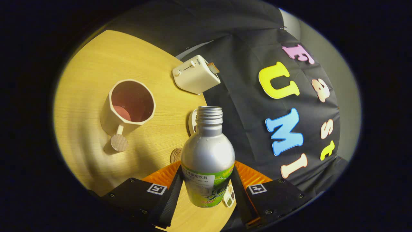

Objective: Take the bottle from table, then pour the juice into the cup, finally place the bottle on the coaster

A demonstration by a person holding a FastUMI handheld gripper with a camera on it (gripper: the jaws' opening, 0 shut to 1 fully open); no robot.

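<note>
The gripper (pixel 207 190) sits at the bottom centre of the frame, its two fingers closed partway onto the bottle (pixel 208 154), one pressing each side of the lower body, so the bottle is held between them. The bottle is silver metal with a threaded neck and no cap, its open mouth pointing toward the upper middle of the frame. A green and white label wraps its lower part; the print on it is small and not dwelt on here. The bottle looks lifted clear of the table (pixel 90 80), which appears tilted, running from the upper left down to the bottom centre.

The table is light wood with a visible grain. Left of centre stands the cup (pixel 128 108), a cream-coloured mug with faceted sides, a pinkish inside and a handle ending in a round wooden knob that points toward the lower left. Whether it holds any liquid cannot be told. Just left of the bottle's body, near the lower centre, a round brown disc peeks out: the coaster (pixel 175 155), with embossed writing along its rim too small to make out.

Above the bottle, toward the upper middle, a small cream toaster (pixel 195 74) stands at the table's far edge, with a slice of toast in its slot and a tiny, unreadable word on its side. Behind the bottle's neck a white object (pixel 192 121) shows partly, its kind unclear. A small white item (pixel 229 196) lies by the right finger.
</note>
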